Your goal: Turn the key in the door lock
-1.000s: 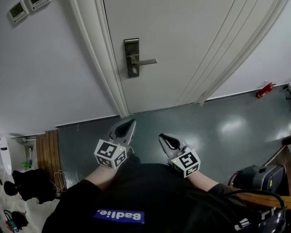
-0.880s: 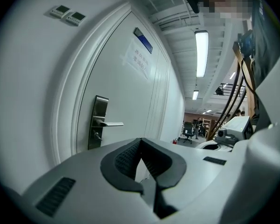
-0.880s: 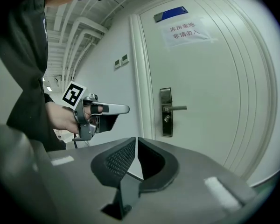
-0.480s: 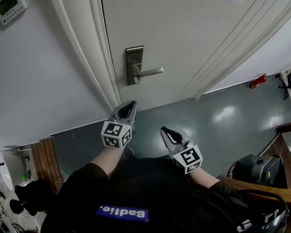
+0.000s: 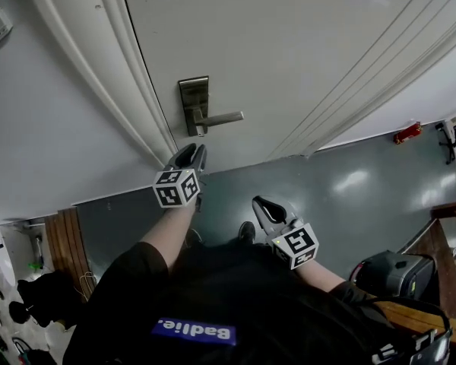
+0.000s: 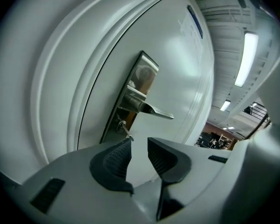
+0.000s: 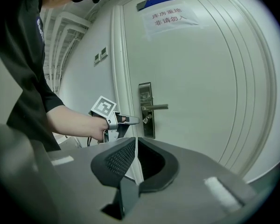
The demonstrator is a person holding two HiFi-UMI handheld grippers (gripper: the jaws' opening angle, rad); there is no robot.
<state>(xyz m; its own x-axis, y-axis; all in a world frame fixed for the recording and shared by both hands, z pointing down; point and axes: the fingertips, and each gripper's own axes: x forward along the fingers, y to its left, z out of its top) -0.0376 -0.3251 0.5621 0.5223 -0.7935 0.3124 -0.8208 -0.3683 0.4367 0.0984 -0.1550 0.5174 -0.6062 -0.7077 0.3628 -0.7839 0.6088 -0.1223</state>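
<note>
- Step in hand: approach to the key. The turn itself is not yet begun.
- Left tool [image 6: 139,146]: released. Its jaws have just been opening and stand apart with nothing between the pads.
- Key [image 6: 125,129]: seated in the lock [image 6: 130,104] under the lever handle [image 6: 154,110], its bow sticking out just ahead of the left tool's tips and a little off toward one jaw. It appears clear of both pads.
- Right tool [image 7: 135,146]: clenched to a thin slit on nothing, held back from the door [image 5: 289,52], well behind and beside the left tool [image 5: 191,152].
- Next move, as judged: shift the left tool sideways to centre the bow between the pads, advance until the pads flank it, clench, then roll the wrist about the key's axis.
- Risk: an off-centre grip could slip off the bow or bend the key.
</note>
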